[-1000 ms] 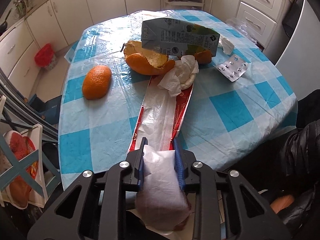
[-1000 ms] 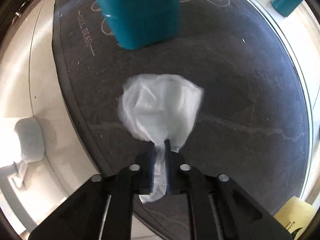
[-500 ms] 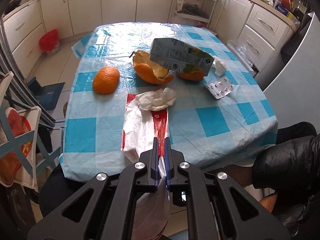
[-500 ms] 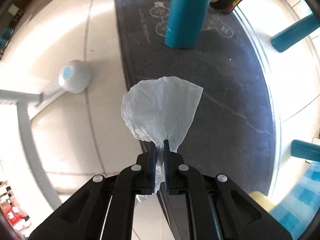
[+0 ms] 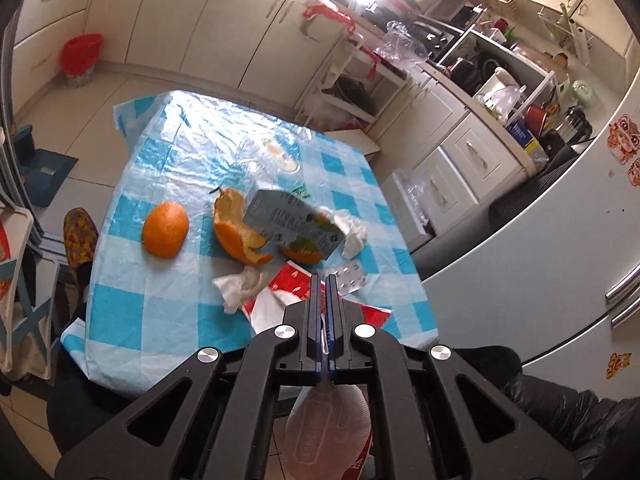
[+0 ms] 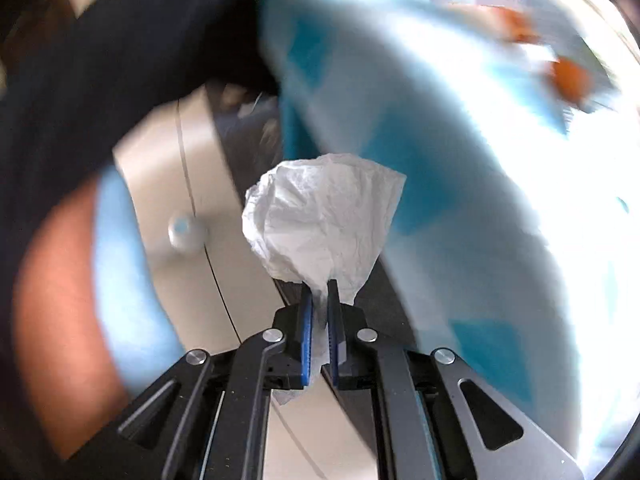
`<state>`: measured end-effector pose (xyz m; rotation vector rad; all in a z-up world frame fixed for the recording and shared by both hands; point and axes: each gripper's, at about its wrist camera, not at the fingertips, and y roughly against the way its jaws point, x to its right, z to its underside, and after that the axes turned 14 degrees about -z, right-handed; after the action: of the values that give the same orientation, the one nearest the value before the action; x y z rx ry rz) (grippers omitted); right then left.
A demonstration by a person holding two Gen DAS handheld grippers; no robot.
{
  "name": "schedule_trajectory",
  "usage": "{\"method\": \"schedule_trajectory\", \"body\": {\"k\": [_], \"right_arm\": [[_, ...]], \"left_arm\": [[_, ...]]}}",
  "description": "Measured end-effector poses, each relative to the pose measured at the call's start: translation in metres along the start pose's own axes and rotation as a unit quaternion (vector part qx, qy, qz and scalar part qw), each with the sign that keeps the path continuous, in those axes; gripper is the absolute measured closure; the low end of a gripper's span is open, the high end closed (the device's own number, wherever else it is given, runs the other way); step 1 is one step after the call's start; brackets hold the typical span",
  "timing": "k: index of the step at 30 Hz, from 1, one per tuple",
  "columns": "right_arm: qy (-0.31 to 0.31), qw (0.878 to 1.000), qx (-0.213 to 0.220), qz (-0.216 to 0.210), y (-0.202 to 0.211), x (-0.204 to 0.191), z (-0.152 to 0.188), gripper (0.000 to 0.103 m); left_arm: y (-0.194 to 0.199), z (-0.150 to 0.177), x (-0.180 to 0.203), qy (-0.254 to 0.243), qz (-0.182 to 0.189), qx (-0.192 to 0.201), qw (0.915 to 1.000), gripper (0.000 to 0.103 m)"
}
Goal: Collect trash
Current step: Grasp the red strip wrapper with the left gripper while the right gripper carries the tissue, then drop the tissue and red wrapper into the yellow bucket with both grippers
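The left gripper [image 5: 323, 280] has closed its jaws on the rim of the thin red-and-white plastic bag [image 5: 276, 308] and lifted: a second ago the film sat loosely between spread pads, and now it is pinched flat, with the bag's body hanging below the gripper and its other end draped over the near edge of the table with the blue-and-white checked plastic cloth [image 5: 168, 312]. The right gripper [image 6: 319, 286] has swung up fast from the floor, its view now blurred, with its jaws pressed on the neck of a crumpled white tissue [image 6: 320, 220], which juts out ahead of the pads beside the table's near edge.

So one piece of trash is in hand and the bag is held up, probably ready to take it.

On the table, the rest still waits. Beyond the bag lies a crumpled white napkin [image 5: 240, 286]. Farther in are a torn orange peel shell [image 5: 238, 236], a grey juice carton lying on its side [image 5: 294, 228] and another peel half under it. A whole orange-coloured peel dome [image 5: 165, 230] sits toward the table's left side. A silver blister pack of pills [image 5: 349, 278] and a small white wad [image 5: 354, 236] lie toward its right side.
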<state>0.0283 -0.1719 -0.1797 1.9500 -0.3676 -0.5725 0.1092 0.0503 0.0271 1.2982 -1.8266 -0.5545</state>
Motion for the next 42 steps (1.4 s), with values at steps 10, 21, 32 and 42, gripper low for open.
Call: {"method": "schedule_trajectory", "body": {"k": [10, 21, 32, 42], "right_arm": [[-0.183, 0.955, 0.230, -0.033, 0.131, 0.052, 0.050, 0.095], [-0.382, 0.870, 0.308, 0.058, 0.224, 0.159, 0.138, 0.095], [-0.511, 0.839, 0.169, 0.076, 0.174, 0.281, 0.185, 0.092], [-0.576, 0.789, 0.197, 0.088, 0.188, 0.309, 0.224, 0.049]], "left_arm": [[0.020, -0.032, 0.043, 0.004, 0.046, 0.017, 0.9988, 0.101], [-0.030, -0.038, 0.153, -0.036, 0.114, -0.021, 0.9926, 0.101], [-0.140, -0.028, 0.271, -0.034, 0.169, -0.103, 0.9796, 0.101], [-0.253, 0.011, 0.305, -0.018, 0.130, -0.178, 0.9754, 0.101]]}}
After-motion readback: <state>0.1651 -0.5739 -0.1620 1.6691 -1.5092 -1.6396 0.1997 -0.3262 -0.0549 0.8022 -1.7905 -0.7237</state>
